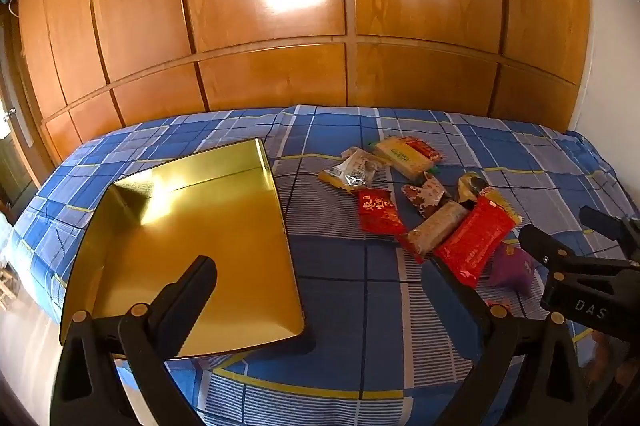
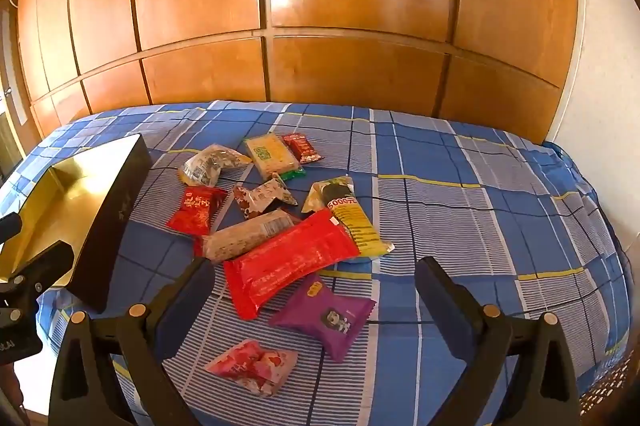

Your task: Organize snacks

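A shallow gold box [image 1: 208, 226] with black outer walls [image 2: 108, 218] lies empty on the left of the bed. To its right is a loose pile of several snack packets. Among them are a long red packet [image 2: 288, 262], a purple packet [image 2: 328, 318], a pink packet [image 2: 256, 366], a small red packet [image 2: 196, 209], a beige bar [image 2: 248, 236] and a yellow packet [image 2: 356, 222]. My left gripper [image 1: 326, 278] hangs open over the box's near right corner, holding nothing. My right gripper [image 2: 316, 286] is open above the purple and long red packets, clear of them.
The blue checked bedspread [image 2: 460, 185] covers the whole bed, and its right half is bare. A wooden wardrobe wall [image 1: 280, 25] stands right behind the bed. The bed's left edge drops to a pale floor [image 1: 24, 338]. Each gripper shows at the edge of the other's view.
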Demonstrator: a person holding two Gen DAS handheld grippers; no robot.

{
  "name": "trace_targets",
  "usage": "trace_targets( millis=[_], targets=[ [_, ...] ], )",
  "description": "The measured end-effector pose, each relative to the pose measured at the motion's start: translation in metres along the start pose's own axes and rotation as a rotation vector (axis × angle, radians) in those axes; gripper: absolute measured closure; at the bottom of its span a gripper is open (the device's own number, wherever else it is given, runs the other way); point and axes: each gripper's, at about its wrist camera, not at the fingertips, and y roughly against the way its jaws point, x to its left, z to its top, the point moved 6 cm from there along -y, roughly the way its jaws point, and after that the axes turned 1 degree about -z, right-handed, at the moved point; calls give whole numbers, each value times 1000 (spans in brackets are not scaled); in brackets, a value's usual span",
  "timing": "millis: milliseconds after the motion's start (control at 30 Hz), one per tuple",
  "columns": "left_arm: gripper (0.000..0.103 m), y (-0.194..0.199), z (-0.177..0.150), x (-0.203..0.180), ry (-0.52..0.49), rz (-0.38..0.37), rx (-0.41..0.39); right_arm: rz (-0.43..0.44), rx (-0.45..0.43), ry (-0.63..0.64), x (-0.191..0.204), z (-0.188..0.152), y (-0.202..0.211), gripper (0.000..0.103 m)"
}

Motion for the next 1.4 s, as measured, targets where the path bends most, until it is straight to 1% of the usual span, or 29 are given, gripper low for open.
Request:
trace_targets(
  millis=[367, 567, 633, 767, 967, 1000, 1133, 1233, 1267, 1300, 1400],
  targets=[
    [0, 4, 1, -12, -36, -18, -16, -2, -4, -3, -8, 2, -2, 2],
    [0, 4, 1, -20, -58, -32, -13, -18, 4, -18, -13, 1, 3, 2],
    [0, 4, 0, -22, -64, -35, -12, -21, -2, -24, -14, 1, 3, 2],
    [0, 3, 0, -28, -84, -45, -11, -10, -44, -56, -18, 4, 5, 2],
    [0, 1, -1, -44, -138, -81, 0, -29, -58, -79, -34, 5, 7, 2],
    [0, -1, -2, -47, -152, -93, 7, -34, -57, -83, -37, 5, 7, 2],
    [0, -9, -6, -69, -212, -184, 58, -62, -42, -97, -55, 2, 8, 2],
    [0, -15, -11, -85, -260, -239, 95, -100, -29, -93, -70, -1, 10, 2],
    [0, -17, -13, -91, -274, -264, 108, -106, -24, -100, -75, -2, 10, 2],
    [1, -21, -16, -99, -296, -307, 131, -117, -30, -99, -80, -3, 11, 2],
    [10, -31, -25, -119, -345, -392, 191, -141, -27, -110, -94, -5, 12, 2]
  ],
)
